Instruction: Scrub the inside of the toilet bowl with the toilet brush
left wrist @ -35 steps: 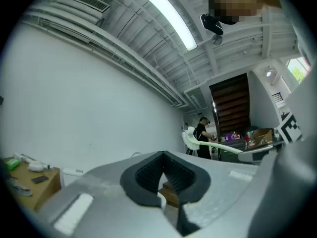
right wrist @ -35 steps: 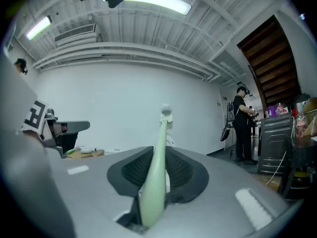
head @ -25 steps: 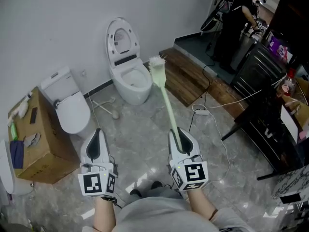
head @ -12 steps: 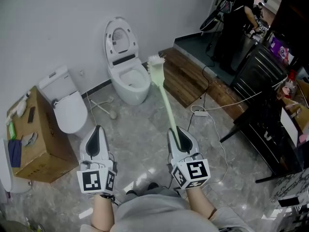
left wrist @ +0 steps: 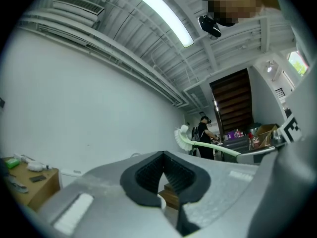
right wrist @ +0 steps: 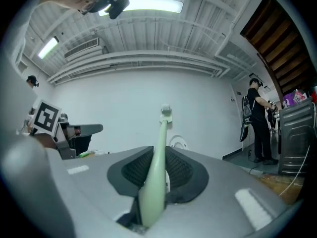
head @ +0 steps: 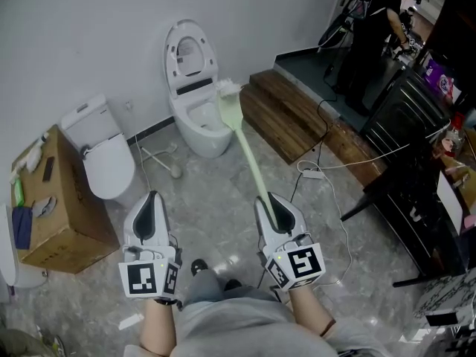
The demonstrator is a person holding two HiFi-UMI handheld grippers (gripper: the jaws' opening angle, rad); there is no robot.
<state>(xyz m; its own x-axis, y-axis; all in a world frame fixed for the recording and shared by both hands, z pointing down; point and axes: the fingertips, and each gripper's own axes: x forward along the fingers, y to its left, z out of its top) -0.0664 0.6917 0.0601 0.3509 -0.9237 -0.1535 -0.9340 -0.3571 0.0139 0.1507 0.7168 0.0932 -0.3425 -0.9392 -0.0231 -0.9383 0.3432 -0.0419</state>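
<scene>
The open toilet (head: 195, 129) stands against the white wall with its lid up. My right gripper (head: 270, 205) is shut on the pale green handle of the toilet brush (head: 249, 155). The white bristle head (head: 227, 88) hangs over the bowl's right rim, above the seat. In the right gripper view the handle (right wrist: 157, 162) runs up between the pads to the head (right wrist: 165, 112). My left gripper (head: 152, 201) is shut on nothing, level with the right one, above the floor. The left gripper view shows its pads (left wrist: 148, 175) together and the brush (left wrist: 205, 144) off to the right.
A second toilet (head: 108, 162) with its lid down stands left of the open one, beside a cardboard box (head: 44, 207). A wooden step (head: 286, 117) lies right of the bowl. Cables (head: 320, 171) trail over the marble floor. A black table (head: 416, 192) and a person (head: 375, 32) are at the right.
The brush head has swung left, from beside the bowl to over its right rim. Both grippers have stayed shut and close to where they were.
</scene>
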